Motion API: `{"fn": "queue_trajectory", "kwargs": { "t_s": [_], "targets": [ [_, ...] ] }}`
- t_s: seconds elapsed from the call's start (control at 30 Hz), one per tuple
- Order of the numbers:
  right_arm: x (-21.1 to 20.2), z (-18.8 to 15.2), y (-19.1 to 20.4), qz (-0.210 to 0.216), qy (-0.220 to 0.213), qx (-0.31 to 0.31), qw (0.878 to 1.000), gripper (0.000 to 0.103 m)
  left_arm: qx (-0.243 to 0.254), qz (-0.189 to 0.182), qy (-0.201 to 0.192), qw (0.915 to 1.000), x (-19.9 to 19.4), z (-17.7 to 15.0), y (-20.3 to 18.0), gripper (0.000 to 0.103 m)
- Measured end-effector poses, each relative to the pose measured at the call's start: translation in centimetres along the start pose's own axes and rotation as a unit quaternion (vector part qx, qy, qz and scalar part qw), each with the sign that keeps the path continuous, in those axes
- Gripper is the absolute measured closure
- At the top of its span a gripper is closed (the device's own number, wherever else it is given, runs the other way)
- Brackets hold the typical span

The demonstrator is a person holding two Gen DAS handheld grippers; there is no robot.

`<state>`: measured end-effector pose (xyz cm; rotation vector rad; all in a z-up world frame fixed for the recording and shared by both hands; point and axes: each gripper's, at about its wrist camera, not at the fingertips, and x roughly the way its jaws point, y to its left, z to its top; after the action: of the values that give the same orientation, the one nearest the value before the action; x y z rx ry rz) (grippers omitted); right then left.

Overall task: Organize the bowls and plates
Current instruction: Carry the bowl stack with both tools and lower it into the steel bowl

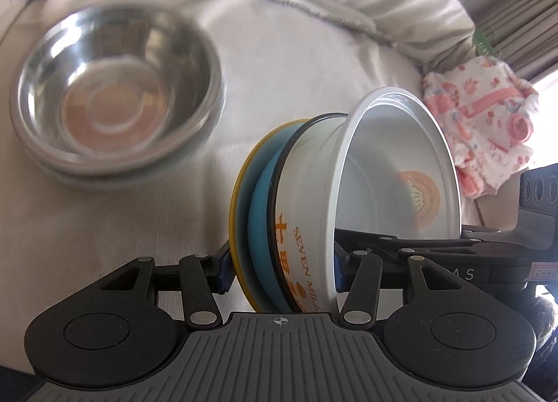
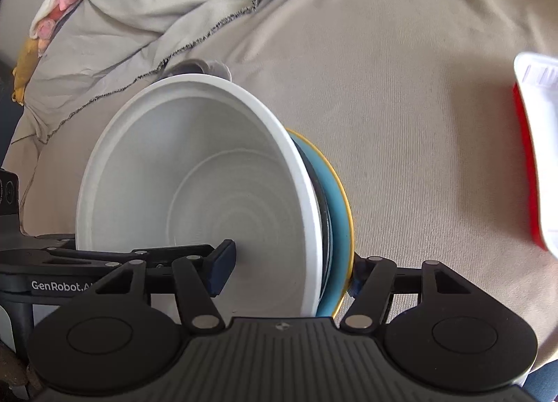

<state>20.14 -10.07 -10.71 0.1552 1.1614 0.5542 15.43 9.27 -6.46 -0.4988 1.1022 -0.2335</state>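
**Both grippers clamp one tilted stack of bowl and plates**

The left gripper (image 1: 280,271) is closed on a stack turned on its edge above the cloth-covered surface (image 1: 314,63); one finger presses the yellow plate (image 1: 235,206) from the left, the other sits inside the white bowl (image 1: 394,172); between them lie the blue plate (image 1: 259,213) and a black-rimmed white bowl (image 1: 300,192) with orange printing and the words "SEVEN MILE".

From the right wrist view, the right gripper (image 2: 291,267) holds the same stack from the other side; its left finger (image 2: 221,269) rests against the inner floor of the white bowl (image 2: 195,172), its right finger is just behind the yellow plate (image 2: 343,192), with the blue plate (image 2: 336,213) sandwiched between; the pads appear to press on the stack, so its fingers are clamped on it too. The other gripper's arm reaches into the bowl from the left of this view.

Well apart from the stack, a steel bowl (image 1: 115,88) sits nested on more steel bowls on the cloth, blurred; a pink patterned cloth (image 1: 484,123) lies near the right edge; a red and white container (image 2: 537,165) lies at the right of the right wrist view.
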Motion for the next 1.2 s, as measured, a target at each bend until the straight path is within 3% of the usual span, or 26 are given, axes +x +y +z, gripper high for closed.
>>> {"fn": "queue_trajectory", "kwargs": {
  "t_s": [0.13,0.27,0.43,0.6,0.67,0.77,0.87,1.2],
  "targets": [
    [-2.6,2.9,2.4,-0.006,-0.027,-0.031,0.999,0.04,0.017,-0.008,-0.055,0.9983,-3.6,2.5,-0.6,0.048],
    [-4.1,7.1,6.4,-0.01,-0.057,-0.078,0.995,0.04,-0.001,-0.013,-0.104,0.9945,-6.7,5.0,1.5,0.048],
    [-0.2,11.4,11.2,-0.012,-0.035,-0.117,0.992,0.04,-0.047,-0.01,-0.112,0.9926,-6.9,6.7,7.0,0.048],
    [7.0,12.6,13.8,-0.042,0.022,-0.126,0.991,0.039,-0.1,-0.007,-0.081,0.9917,-3.4,7.3,13.2,0.049],
    [9.4,12.3,14.9,-0.078,0.021,-0.153,0.985,0.038,-0.091,0.019,-0.103,0.9902,-3.2,7.4,14.0,0.048],
    [9.9,12.3,15.8,-0.091,0.021,-0.173,0.98,0.034,-0.075,0.03,-0.131,0.9881,-4.0,7.3,14.3,0.047],
    [10.9,12.6,16.1,-0.104,0.033,-0.176,0.978,0.031,-0.08,0.007,-0.137,0.9873,-4.4,6.6,15.3,0.048],
    [10.7,13.1,15.9,-0.113,0.018,-0.138,0.984,0.038,-0.072,0.002,-0.144,0.9869,-5.3,6.0,15.4,0.049]
  ]
}}
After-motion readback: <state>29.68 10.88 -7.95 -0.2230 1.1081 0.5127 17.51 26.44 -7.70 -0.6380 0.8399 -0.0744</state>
